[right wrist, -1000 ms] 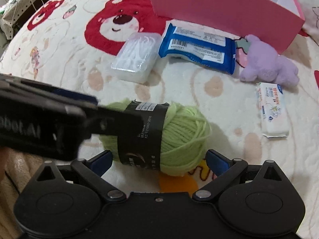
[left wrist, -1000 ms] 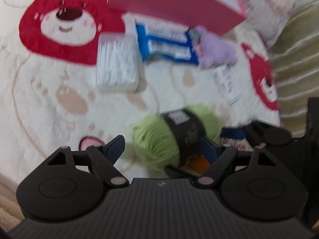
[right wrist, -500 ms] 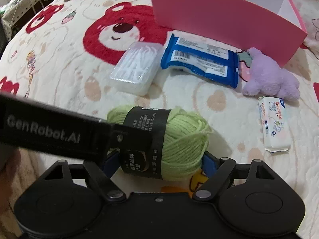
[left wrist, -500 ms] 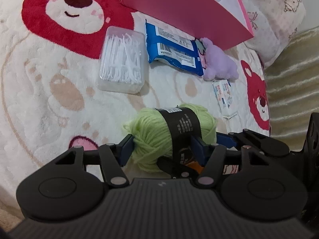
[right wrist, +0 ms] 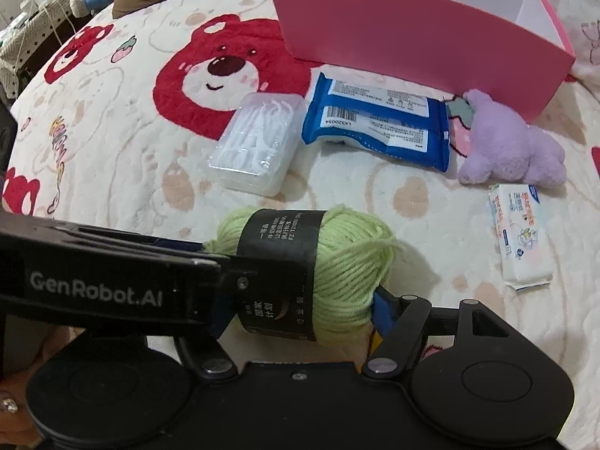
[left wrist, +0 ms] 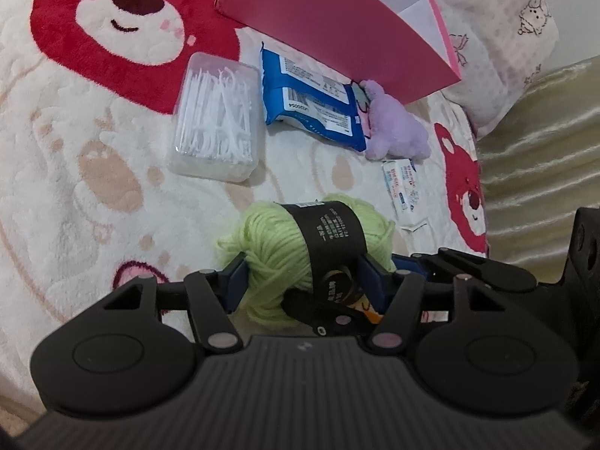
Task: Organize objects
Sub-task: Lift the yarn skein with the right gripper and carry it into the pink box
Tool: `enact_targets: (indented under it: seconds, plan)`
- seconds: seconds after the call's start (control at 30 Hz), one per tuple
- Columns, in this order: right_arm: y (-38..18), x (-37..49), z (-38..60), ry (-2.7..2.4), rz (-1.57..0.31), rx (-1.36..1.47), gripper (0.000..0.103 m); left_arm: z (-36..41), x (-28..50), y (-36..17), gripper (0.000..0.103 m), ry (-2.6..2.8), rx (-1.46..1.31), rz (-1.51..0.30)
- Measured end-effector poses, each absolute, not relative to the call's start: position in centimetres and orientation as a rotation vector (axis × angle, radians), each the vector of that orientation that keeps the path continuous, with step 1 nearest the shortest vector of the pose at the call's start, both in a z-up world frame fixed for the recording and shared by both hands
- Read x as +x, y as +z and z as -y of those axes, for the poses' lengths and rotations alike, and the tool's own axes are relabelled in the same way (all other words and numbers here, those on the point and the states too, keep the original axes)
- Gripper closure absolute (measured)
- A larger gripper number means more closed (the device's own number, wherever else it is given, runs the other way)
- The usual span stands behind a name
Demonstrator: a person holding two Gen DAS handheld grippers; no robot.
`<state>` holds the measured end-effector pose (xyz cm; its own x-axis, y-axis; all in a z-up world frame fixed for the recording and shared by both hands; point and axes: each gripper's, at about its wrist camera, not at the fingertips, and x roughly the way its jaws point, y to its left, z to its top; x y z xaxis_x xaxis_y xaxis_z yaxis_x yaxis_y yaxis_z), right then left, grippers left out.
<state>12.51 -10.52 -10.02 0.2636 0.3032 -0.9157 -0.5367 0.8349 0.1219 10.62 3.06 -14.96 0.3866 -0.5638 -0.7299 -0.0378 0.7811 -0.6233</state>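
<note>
The green yarn skein (left wrist: 318, 247) lies on the bear blanket (left wrist: 75, 195), near me, well short of the pink box (left wrist: 337, 26). It looks light, soft and squashy, so the firmest hold is across its black paper band (right wrist: 277, 273). My left claw (left wrist: 305, 285) has closed onto it; my right claw (right wrist: 300, 309) has just been closing, its pads pressing the yarn's sides.

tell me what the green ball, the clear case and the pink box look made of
Green ball: soft yarn, visible wound strands, matte; black band looks like paper.
Clear case: likely hard plastic, glossy and see-through, white picks inside.
Pink box: probably cardboard, thin flat walls, white inside.
</note>
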Motion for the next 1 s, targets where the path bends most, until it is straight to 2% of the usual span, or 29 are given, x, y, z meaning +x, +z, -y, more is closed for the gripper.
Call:
enact_targets:
  seconds: [0.47, 1.0]
  plan:
    - [-7.6, 11.1, 11.0, 0.599, -1.109, -0.208, 0.028, -3.2, 9.6, -12.3, 0.044, -0.411, -0.569, -1.089]
    - [-3.9, 10.8, 12.5, 0.610, -1.036, -0.086, 0.028, -2.4, 10.2, -6.4, 0.045, -0.460, -0.401, -1.035]
